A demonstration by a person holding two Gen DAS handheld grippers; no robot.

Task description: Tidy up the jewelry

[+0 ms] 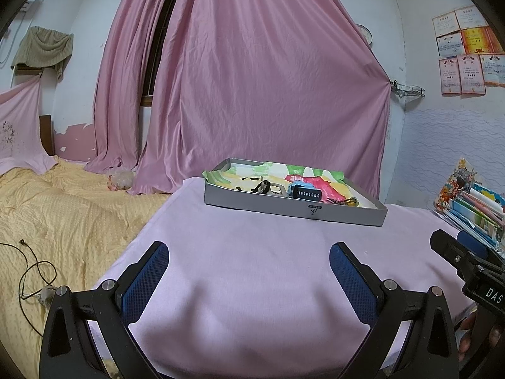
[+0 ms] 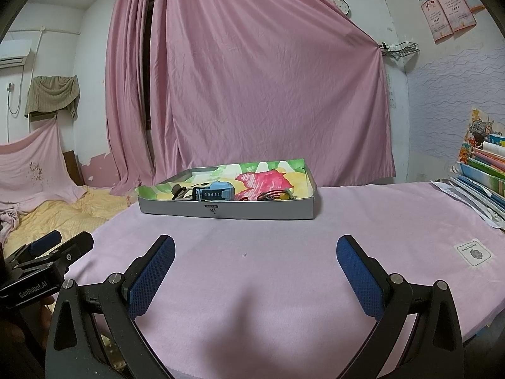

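A shallow grey box [image 1: 293, 210] [image 2: 227, 211] lined with colourful painted paper stands on the pink cloth, well ahead of both grippers. Inside it lie a blue watch [image 1: 304, 191] [image 2: 216, 192], a dark band [image 1: 263, 186] [image 2: 177, 191] at its left and a red-brown bracelet [image 1: 342, 202] [image 2: 271, 195] at its right. My left gripper [image 1: 249, 252] is open over bare cloth near the front edge. My right gripper [image 2: 255, 246] is open too, nothing between its blue pads [image 2: 151, 278]. Each gripper also shows at the edge of the other's view.
The pink cloth [image 2: 284, 252] covers a table with a sewn label [image 2: 473, 252] at the right. A stack of books [image 2: 483, 177] [image 1: 476, 205] lies at the right edge. A yellow-covered bed [image 1: 56, 214] with a black cable [image 1: 31, 271] lies left. Pink curtains [image 1: 258, 79] hang behind.
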